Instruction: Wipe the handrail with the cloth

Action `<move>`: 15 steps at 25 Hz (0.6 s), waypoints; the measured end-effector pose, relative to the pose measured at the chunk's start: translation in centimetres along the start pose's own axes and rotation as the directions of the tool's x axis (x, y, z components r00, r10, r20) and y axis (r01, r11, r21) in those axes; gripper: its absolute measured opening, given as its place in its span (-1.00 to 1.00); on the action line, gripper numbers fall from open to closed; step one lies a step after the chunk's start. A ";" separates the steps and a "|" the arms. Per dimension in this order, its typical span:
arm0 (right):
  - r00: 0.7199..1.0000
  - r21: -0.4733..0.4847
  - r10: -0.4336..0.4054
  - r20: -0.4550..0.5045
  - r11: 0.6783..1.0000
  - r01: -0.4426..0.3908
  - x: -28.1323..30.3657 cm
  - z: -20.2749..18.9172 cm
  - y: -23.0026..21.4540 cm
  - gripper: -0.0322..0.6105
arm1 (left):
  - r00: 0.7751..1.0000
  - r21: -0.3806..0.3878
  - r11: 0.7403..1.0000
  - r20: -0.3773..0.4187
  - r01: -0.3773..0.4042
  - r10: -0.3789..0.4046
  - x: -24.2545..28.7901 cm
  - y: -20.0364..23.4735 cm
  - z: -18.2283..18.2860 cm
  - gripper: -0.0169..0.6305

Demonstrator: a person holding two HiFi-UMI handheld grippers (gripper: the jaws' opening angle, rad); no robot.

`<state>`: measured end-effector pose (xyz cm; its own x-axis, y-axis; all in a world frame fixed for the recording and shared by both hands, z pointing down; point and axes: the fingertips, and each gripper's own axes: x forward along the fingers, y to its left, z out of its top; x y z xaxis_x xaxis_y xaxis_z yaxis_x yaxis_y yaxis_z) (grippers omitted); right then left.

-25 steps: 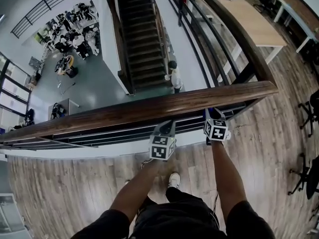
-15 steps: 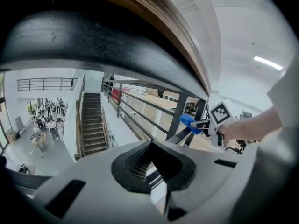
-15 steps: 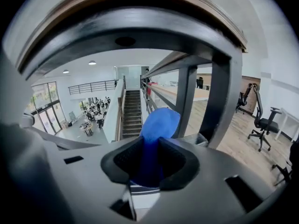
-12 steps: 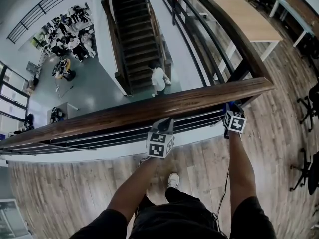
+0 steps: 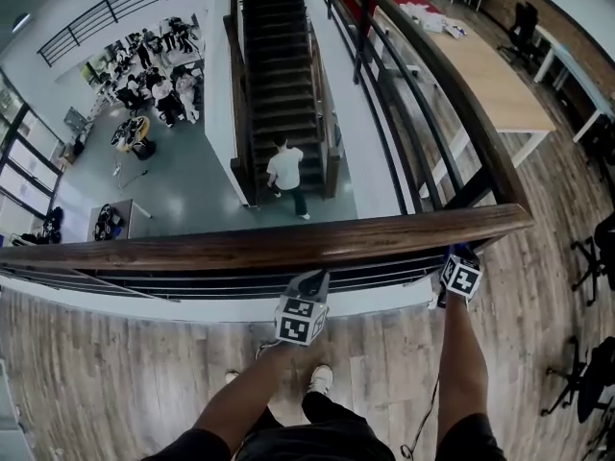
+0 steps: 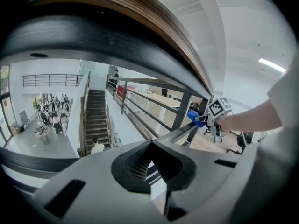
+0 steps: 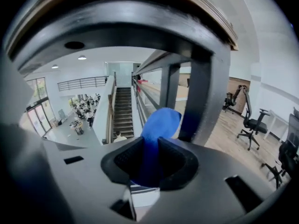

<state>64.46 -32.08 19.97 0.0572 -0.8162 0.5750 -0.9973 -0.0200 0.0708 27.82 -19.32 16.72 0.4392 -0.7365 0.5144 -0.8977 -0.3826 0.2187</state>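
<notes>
Right claw [image 7: 150,160]: closed on the blue cloth [image 7: 160,122], which bulges out ahead of its jaws, just under the wooden handrail [image 5: 288,243], beside a black corner post [image 7: 205,97]. Left claw [image 6: 150,148]: jaws together, empty, below the same handrail.

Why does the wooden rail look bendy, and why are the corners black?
Head view: the wide lens bows the straight handrail and floorboards. Left gripper view: the handrail arches overhead; black corners ring the picture. Right gripper view: same black corners; the near blue cloth looms large.
</notes>
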 end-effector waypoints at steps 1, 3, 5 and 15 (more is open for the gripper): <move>0.999 -0.019 0.028 0.026 0.999 -0.028 -0.7 0.6 1.6 -0.59 | 1.000 -0.020 1.000 0.009 -0.003 0.003 -0.6 0.4 0.1 -0.94; 0.989 -0.053 0.108 0.099 0.993 -0.103 -2.5 1.6 5.9 -0.59 | 1.000 -0.052 0.999 0.029 -0.006 0.008 -1.8 1.3 0.1 -0.94; 0.965 -0.068 0.207 0.158 0.978 -0.199 -4.5 2.1 11.0 -0.59 | 0.999 -0.065 0.998 0.041 -0.012 0.014 -2.6 2.1 -0.3 -0.94; 0.791 -0.256 0.604 0.095 0.783 -0.567 -14.1 -3.5 38.8 -0.59 | 0.984 -0.156 0.974 0.053 -0.161 0.171 -12.4 13.3 -5.9 -0.94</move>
<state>25.13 -19.36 17.47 -0.5618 -0.7126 0.4203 -0.8013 0.5951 -0.0620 10.26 -11.95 18.11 0.2803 -0.8199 0.4993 -0.9511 -0.1668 0.2600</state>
